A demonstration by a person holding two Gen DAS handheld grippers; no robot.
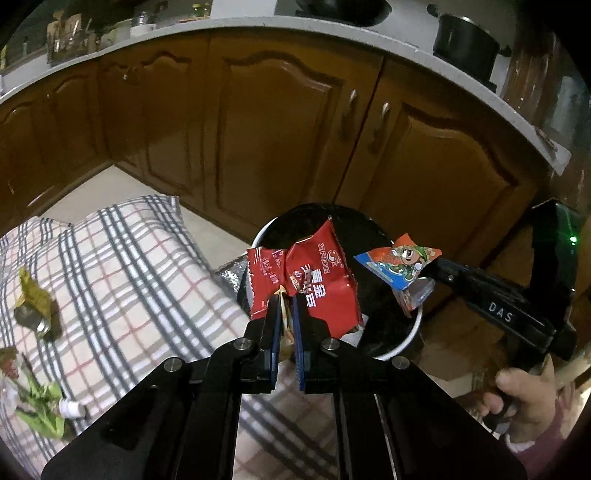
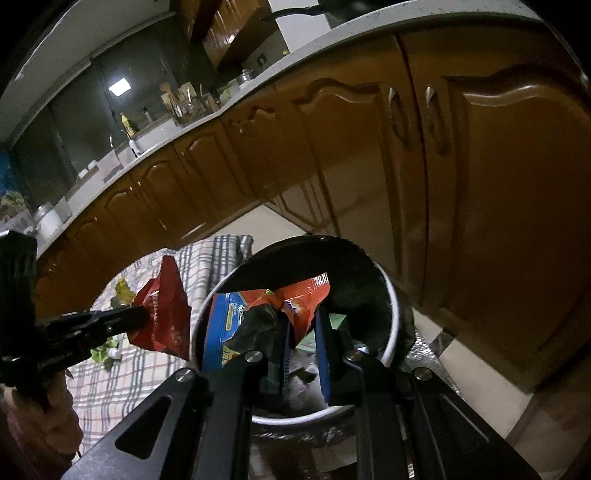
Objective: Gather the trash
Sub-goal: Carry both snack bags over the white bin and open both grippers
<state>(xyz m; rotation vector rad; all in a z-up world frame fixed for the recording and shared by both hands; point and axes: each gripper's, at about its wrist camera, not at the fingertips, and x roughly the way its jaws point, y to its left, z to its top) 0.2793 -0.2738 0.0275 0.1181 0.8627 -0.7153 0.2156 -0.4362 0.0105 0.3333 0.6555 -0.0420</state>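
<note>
while the left gripper (image 1: 285,314) is clamped on a crinkled red foil snack wrapper (image 1: 321,280) at the near rim of the round white-rimmed bin (image 1: 413,332), the right gripper (image 2: 303,332), nearer, pinches a blue-and-orange cartoon wrapper (image 2: 295,299) directly over the bin's mouth.

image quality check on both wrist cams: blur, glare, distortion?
Left wrist: red wrapper in the left gripper reads sharp; cabinets soft, dim; countertop bowed by fisheye. Right wrist: darker overall, blue-orange wrapper and bin rim smeared; ceiling light reflected in the window; cabinet doors glossy with highlights.
</note>
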